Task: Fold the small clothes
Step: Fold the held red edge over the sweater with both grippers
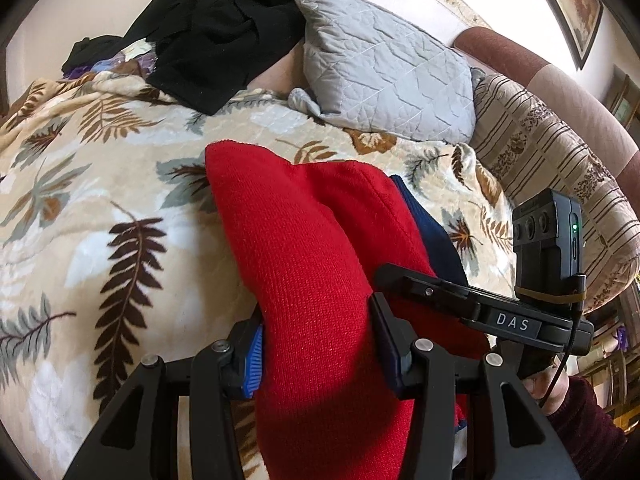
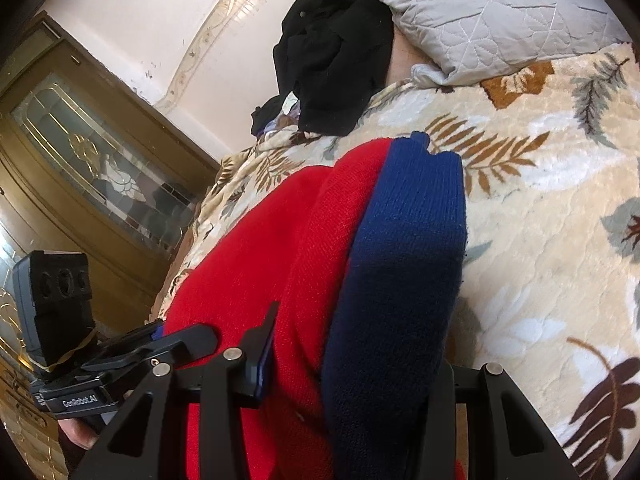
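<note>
Garment: one red knit garment (image 1: 316,248) with a dark blue band (image 2: 404,264) along one edge, bunched and folded over itself.
Garment place: runs straight out ahead of both grippers, lying on the leaf-print blanket (image 1: 80,184) of a bed.
Long axis: in the left wrist view it goes from between the fingers away and slightly left, ending in a squared red corner far from the gripper. In the right wrist view it goes away and slightly right, the blue band ending in a notched edge.
Blue band side: right of the red in both views; mostly hidden under the red in the left wrist view.
Left gripper (image 1: 320,356): clamped on the red knit, cloth filling the gap, blue pad (image 1: 253,364) pressed on its left side and the dark finger on its right.
Right gripper (image 2: 348,376): gripping the same garment, red and blue layers bunched between the fingers; left finger (image 2: 260,360) presses the red, right finger hidden behind the blue cloth.
Hands: part of one hand (image 1: 550,394) with a dark red sleeve shows behind the right gripper's handle in the left wrist view.
Count, pillows: one grey quilted pillow (image 1: 384,64) far ahead of the grippers; one striped brown one (image 1: 560,184) to the right of the left gripper.
Count, other clothes: one black heap (image 1: 224,36) beyond the garment, touching the grey pillow.
Beyond, left of right gripper: wooden door with glass panel (image 2: 92,160).
</note>
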Demonstrator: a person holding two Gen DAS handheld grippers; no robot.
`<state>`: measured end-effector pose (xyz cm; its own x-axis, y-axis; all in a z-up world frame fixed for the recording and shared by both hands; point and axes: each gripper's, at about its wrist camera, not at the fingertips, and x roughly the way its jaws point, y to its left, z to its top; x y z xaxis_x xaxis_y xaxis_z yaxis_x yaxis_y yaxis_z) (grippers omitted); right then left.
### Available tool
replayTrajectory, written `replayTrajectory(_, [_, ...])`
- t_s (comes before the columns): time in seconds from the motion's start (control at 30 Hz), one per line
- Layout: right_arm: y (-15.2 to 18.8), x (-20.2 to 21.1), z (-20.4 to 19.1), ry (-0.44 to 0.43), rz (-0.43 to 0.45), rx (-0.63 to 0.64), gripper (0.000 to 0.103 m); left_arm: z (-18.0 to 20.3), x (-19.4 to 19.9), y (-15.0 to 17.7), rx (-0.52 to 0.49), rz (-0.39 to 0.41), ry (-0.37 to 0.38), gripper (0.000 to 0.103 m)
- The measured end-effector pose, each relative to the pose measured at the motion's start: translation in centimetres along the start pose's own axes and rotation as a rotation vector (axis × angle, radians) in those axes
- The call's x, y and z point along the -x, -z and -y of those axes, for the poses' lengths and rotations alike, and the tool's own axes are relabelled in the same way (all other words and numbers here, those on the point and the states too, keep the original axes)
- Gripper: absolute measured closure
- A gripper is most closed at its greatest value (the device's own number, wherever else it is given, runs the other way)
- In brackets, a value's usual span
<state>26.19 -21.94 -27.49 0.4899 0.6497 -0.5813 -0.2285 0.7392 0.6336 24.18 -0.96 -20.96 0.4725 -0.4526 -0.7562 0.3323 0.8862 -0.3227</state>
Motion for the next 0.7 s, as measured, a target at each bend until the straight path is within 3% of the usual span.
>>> replayTrajectory(0.3, [0.9,-1.3,0.5,0.03,-0.037,-0.012,0.057,-1.4,-1.4,1.4,0.031,-0.068,-0.056,0.052])
replayTrajectory(0.47, [0.1,-1.0,2.4,0.042,-0.099,-0.121,0.046,-2.5,-1.1,1.3,0.072,-0.089,-0.042,0.049])
replayTrajectory(0.6, [-0.9,0.8,3.3,0.048,-0.105,-0.154,0.046,-3.0,0.2,0.8,0.072,-0.051,-0.056,0.049])
replayTrajectory(0.7, [-1.9,3.2,4.0,0.103,-0.026,-0.167,0.042,-3.7,1.4,0.3,0.079,-0.006,-0.074,0.048])
